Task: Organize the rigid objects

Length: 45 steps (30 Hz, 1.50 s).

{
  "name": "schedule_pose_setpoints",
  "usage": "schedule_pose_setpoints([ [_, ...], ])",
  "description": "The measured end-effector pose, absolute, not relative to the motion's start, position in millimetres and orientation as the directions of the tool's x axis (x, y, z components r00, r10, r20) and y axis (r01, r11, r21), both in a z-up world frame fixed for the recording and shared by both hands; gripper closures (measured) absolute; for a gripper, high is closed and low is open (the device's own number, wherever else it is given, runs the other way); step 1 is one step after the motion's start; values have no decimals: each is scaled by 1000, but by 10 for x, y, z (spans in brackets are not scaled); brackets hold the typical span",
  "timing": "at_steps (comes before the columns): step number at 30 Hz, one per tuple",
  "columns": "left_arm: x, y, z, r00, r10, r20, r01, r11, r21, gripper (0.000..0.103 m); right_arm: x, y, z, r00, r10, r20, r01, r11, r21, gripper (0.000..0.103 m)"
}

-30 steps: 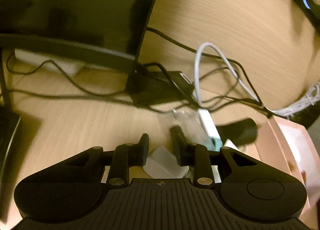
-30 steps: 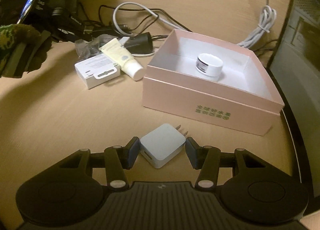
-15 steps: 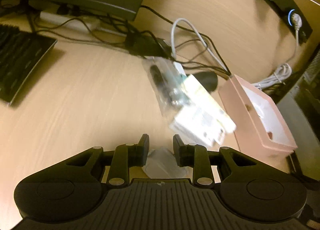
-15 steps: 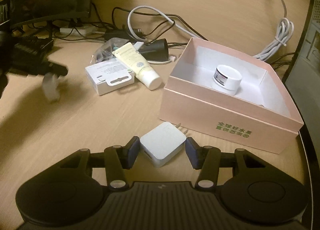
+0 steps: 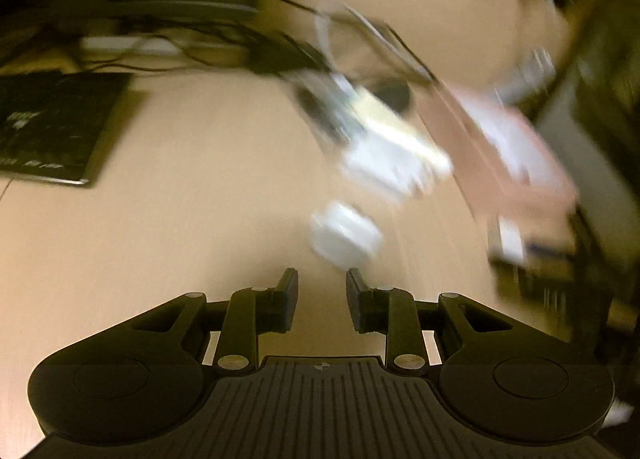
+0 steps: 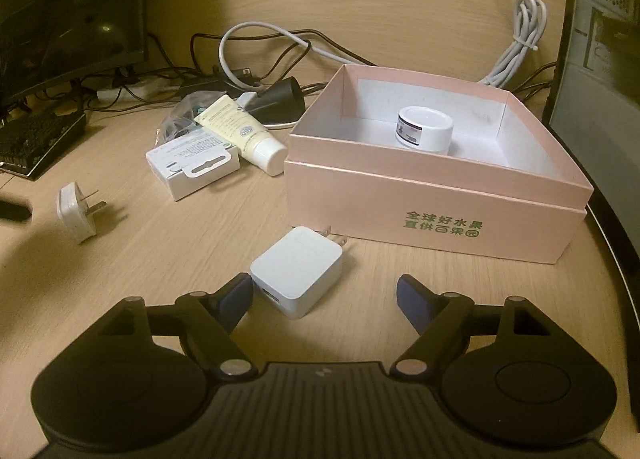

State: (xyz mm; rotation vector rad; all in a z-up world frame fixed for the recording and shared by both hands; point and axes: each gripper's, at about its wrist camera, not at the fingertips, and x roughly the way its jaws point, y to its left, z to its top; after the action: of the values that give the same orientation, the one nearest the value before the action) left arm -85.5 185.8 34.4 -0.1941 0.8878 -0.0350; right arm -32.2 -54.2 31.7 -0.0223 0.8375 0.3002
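A pink open box (image 6: 436, 195) stands on the wooden desk with a white round jar (image 6: 425, 126) inside. A white square charger (image 6: 298, 271) lies on the desk between the fingers of my right gripper (image 6: 325, 297), which is open around it. A smaller white plug (image 6: 76, 211) lies on the desk at the left; in the blurred left wrist view it (image 5: 346, 235) lies just ahead of my left gripper (image 5: 322, 291), which is open and empty. The box shows blurred in that view (image 5: 516, 163).
A cream tube (image 6: 244, 133), a white carton (image 6: 194, 163) and a clear bag (image 6: 176, 121) lie left of the box. Cables (image 6: 256, 39), a black adapter (image 6: 280, 101), a monitor (image 6: 68, 11) and a keyboard (image 6: 36, 139) sit behind. A computer case (image 6: 600, 79) stands at the right.
My left gripper let go of the small white plug, which now lies on the desk, and pulled back. My right gripper opened wide around the square charger.
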Motion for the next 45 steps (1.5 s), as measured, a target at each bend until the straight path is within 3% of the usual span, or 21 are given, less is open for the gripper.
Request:
schedule_pose_setpoints([
  [4, -817, 1644, 251, 602, -71, -795, -33, 993, -113, 74, -331, -541, 319, 631, 249, -735, -267, 959, 96, 22],
  [7, -776, 1605, 238, 605, -85, -792, -56, 987, -149, 74, -335, -551, 320, 632, 247, -735, -263, 960, 96, 22],
  [14, -569, 1655, 387, 688, -44, -725, -270, 911, -311, 74, -341, -559, 320, 633, 244, -734, -257, 961, 97, 22],
  [17, -426, 1622, 341, 677, -6, -736, -306, 907, -289, 73, -343, -562, 319, 634, 244, -734, -257, 961, 97, 22],
  [20, -319, 1620, 256, 663, 10, -748, -322, 906, -274, 62, -341, -569, 320, 633, 245, -734, -258, 961, 98, 22],
  [26, -82, 1683, 102, 643, 64, -763, -323, 926, -194, 65, -267, -526, 326, 621, 264, -738, -283, 954, 103, 22],
  [29, -17, 1658, 63, 659, 76, -748, -284, 947, -153, 74, -168, -475, 333, 609, 283, -741, -293, 948, 120, 26],
  [30, -14, 1651, 66, 663, 72, -745, -268, 952, -146, 74, -153, -456, 339, 607, 291, -740, -301, 945, 125, 39],
  [32, -23, 1621, 60, 676, 55, -735, -223, 966, -133, 75, -139, -415, 368, 600, 297, -743, -333, 937, 106, 55],
  [39, -228, 1446, 98, 716, 20, -698, -79, 995, -53, 79, -296, -558, 556, 594, 304, -745, -345, 933, 106, 56],
  [45, -507, 1198, 197, 699, -135, -702, 101, 991, -90, 79, -563, -901, 764, 632, 245, -735, -280, 957, 79, 56],
])
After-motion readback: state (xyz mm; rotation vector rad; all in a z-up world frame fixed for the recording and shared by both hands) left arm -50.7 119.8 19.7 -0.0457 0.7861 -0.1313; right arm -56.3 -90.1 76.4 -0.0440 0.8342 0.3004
